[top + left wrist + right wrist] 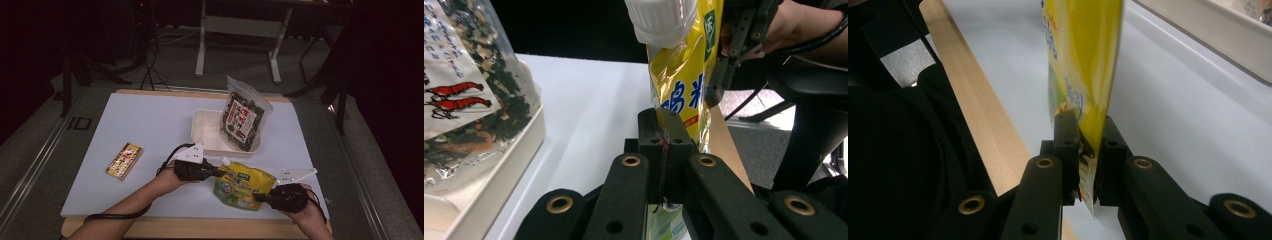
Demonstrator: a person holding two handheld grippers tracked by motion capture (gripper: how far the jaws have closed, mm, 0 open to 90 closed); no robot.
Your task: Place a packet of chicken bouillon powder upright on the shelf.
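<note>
On the left of the white table (150, 125) lies a small flat snack box (124, 160) with a busy yellow and red print, too small to read. Near the front edge, the left gripper (216, 173) is clenched on the upper left edge of the yellow spout pouch (244, 189), just under its white screw cap (661, 20); the left gripper view shows the jaws pressed tight on the film. The pouch lies in the near middle of the table between the two grippers, just in front of the white tray (207, 131). It looks soft and floppy, likely sloshing with liquid and slick on its printed film, so the flat sealed edges and the stiff neck under the cap seem the safest holds. Blue East Asian characters run down its front, partly hidden. In the tray stands a seaweed snack bag (245, 120) with red shrimp drawings and red lettering. The right gripper (262, 196) pinches the pouch's lower right edge.
</note>
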